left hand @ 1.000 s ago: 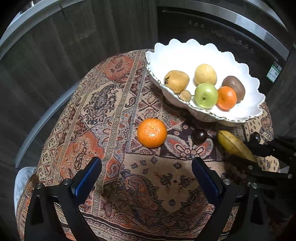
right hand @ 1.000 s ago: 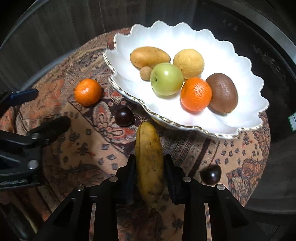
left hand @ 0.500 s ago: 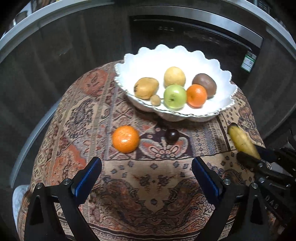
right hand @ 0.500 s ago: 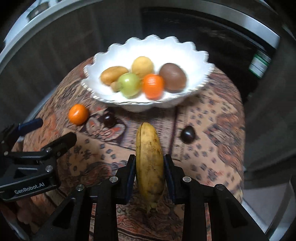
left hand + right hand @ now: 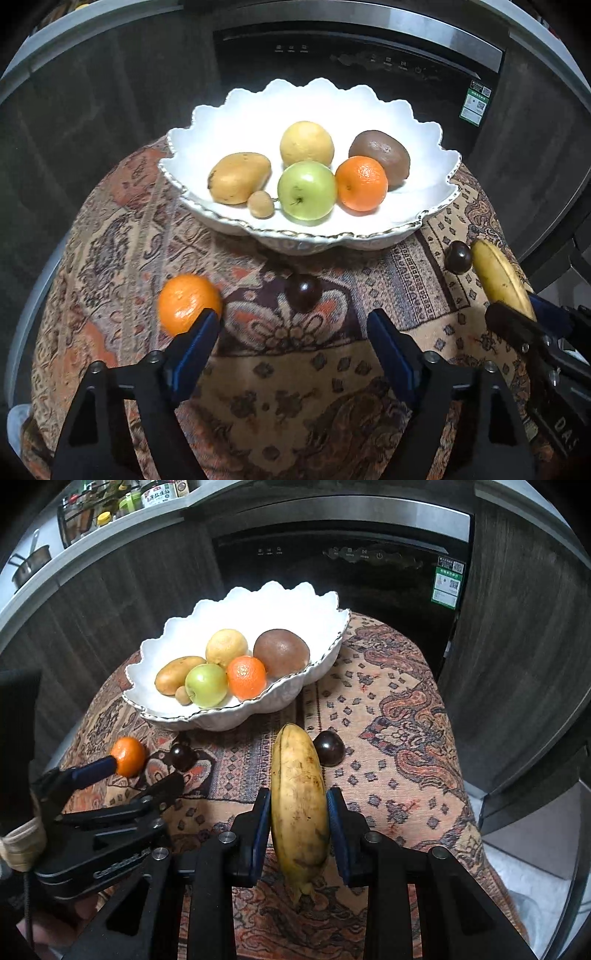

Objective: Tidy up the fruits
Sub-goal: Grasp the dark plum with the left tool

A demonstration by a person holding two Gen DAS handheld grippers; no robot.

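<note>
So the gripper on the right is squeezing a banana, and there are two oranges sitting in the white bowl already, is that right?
Not quite. The right gripper does squeeze the banana, but the white bowl holds only one orange. The other orange lies on the patterned cloth, as the left wrist view shows.

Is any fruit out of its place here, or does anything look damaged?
Three fruits lie on the patterned cloth, not in the white bowl: an orange and two dark round fruits. The banana, gripped by the right gripper, has brown spots. Nothing is spilled.
</note>
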